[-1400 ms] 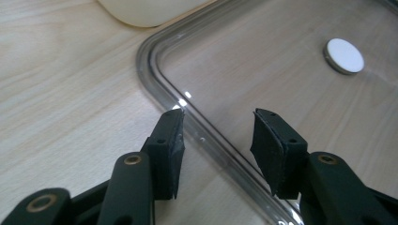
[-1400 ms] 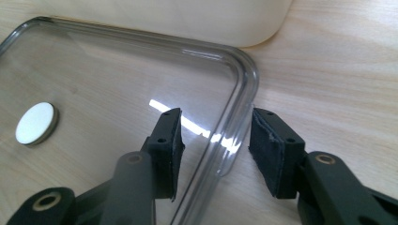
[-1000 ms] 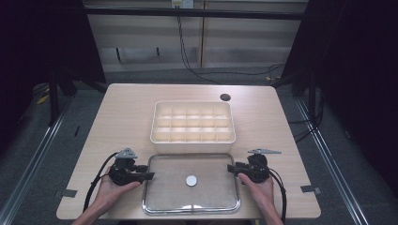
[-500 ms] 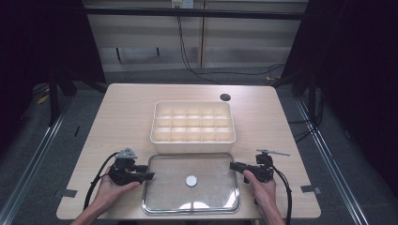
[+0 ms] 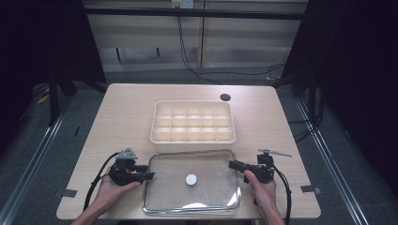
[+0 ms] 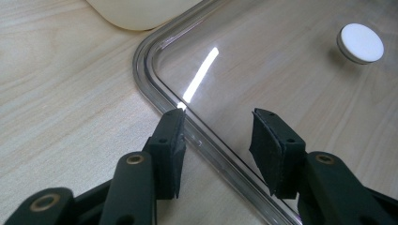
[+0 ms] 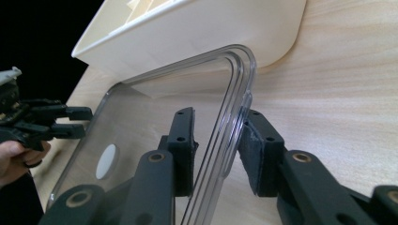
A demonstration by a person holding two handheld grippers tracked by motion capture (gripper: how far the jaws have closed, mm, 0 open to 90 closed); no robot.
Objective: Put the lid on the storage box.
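Right gripper has slid out to the clear lid's right rim, jaws closing astride it, one pad touching. Left gripper straddles the left rim, ungripped. Lid lies flat before the tray, long axis running hand to hand.

clear lid | white knob up | flat on table, near edge

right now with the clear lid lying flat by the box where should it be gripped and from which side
Grip the clear lid by its raised rim on the two short ends, coming in level from left and right. It lies flat, so only the lip offers a pinch; the white knob is small. The right gripper, jaws just closing, already straddles its rim; the left gripper straddles its own.
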